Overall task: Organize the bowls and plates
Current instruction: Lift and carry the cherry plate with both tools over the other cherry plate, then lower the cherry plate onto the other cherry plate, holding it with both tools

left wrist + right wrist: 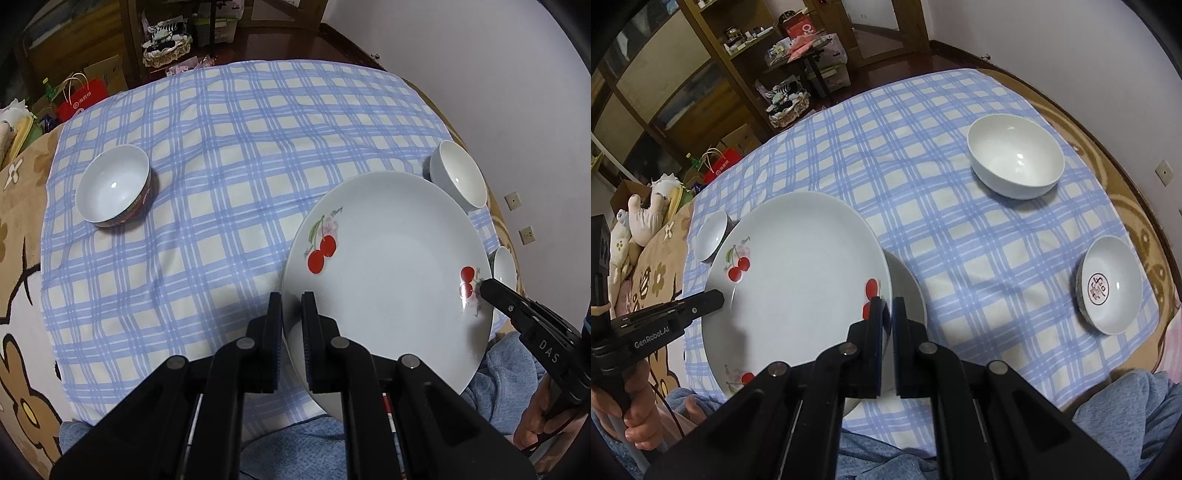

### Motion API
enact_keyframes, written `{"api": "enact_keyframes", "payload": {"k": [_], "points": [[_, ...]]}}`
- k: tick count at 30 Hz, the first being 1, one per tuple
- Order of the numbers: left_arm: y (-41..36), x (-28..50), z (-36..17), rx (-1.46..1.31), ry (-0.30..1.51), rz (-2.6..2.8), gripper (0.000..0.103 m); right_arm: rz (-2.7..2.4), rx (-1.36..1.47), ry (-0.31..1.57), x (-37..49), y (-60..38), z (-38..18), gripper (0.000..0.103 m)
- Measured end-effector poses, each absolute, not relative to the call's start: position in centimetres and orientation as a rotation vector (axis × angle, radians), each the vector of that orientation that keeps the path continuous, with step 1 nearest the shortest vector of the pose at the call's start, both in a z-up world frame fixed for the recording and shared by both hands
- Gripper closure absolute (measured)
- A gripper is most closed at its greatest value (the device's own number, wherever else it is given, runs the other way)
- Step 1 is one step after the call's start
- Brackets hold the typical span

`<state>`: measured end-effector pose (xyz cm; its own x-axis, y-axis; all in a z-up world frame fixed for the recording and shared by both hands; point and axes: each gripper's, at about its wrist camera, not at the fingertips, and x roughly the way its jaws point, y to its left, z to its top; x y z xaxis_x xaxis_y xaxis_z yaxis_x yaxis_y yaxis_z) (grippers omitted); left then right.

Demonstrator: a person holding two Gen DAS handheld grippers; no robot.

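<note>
You hold a cherry plate (388, 280) above the checked cloth (221, 166), left gripper (291, 314) and right gripper (888, 317) each clamped on opposite rims. It looks glazed, slippery, breakable; keep hold at the rims.

A blue-and-cream checked cloth (960, 229) covers the table over a tan flowered cover (22, 229), with a plain pale wall (461, 55) to the right, dark wooden shelving (665, 74) at far left, a reddish-brown floor (879, 70), and a red paper bag (81, 98) on it.
</note>
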<state>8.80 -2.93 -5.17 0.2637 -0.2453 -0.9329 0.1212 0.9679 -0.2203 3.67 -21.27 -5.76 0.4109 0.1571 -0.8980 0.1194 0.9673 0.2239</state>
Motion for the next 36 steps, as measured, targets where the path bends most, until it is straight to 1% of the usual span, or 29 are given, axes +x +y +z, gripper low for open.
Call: {"api": "enact_keyframes", "payload": {"k": [23,31,36], "points": [[-3.4,9.4,-10.1,-0.048,1.347,-0.212,0.092,0.024,0.298,1.207,4.5,-21.2,-11.1,0.097],[-3.2,9.4,-13.4,-0.067,1.392,-0.185,0.092,0.006,0.232,1.263,5.0,-20.4,-13.7,0.097],[-3.6,9.5,-13.7,-0.044,1.374,-0.194,0.092,-0.012,0.196,1.26,5.2,-20.1,-14.2,0.097]]}}
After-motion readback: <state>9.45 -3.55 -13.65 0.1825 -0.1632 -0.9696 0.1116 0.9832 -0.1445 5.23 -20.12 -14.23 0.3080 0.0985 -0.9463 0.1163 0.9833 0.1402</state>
